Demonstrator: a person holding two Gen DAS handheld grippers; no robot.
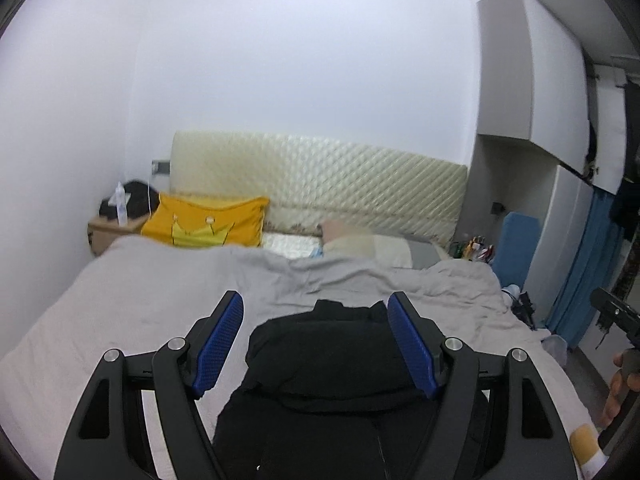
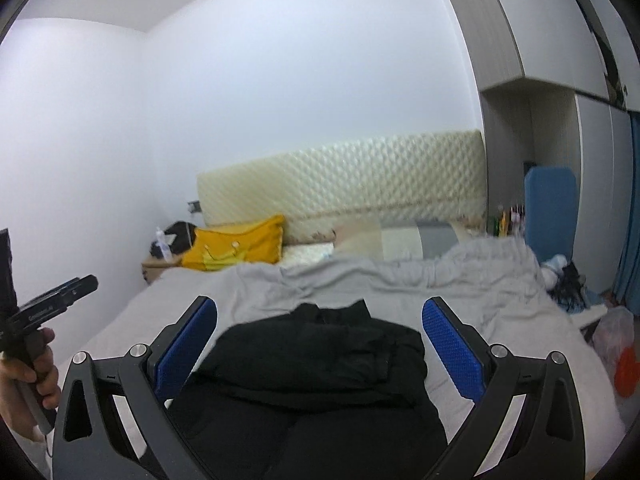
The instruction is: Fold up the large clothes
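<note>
A: The black garment (image 1: 340, 372) lies bunched on the grey bedspread (image 1: 140, 312), just ahead of and below both grippers. The left gripper (image 1: 316, 344) is spread wide, empty; the right gripper (image 2: 320, 354) likewise.

B: I'd grip two far corners, lift, and spread it flat before creasing.

A: Any writing?

B: Only small print on the left tool's body, too blurred to read.

Left hand-held gripper (image 1: 316, 340), black linkage arms with silver pivot screws, blue dimpled pads (image 1: 222, 344), right hand-held gripper (image 2: 320, 346) alike, black frame, blue textured pads (image 2: 454, 344), bare-skinned hand (image 2: 26, 380) on black handle with small white lettering
</note>
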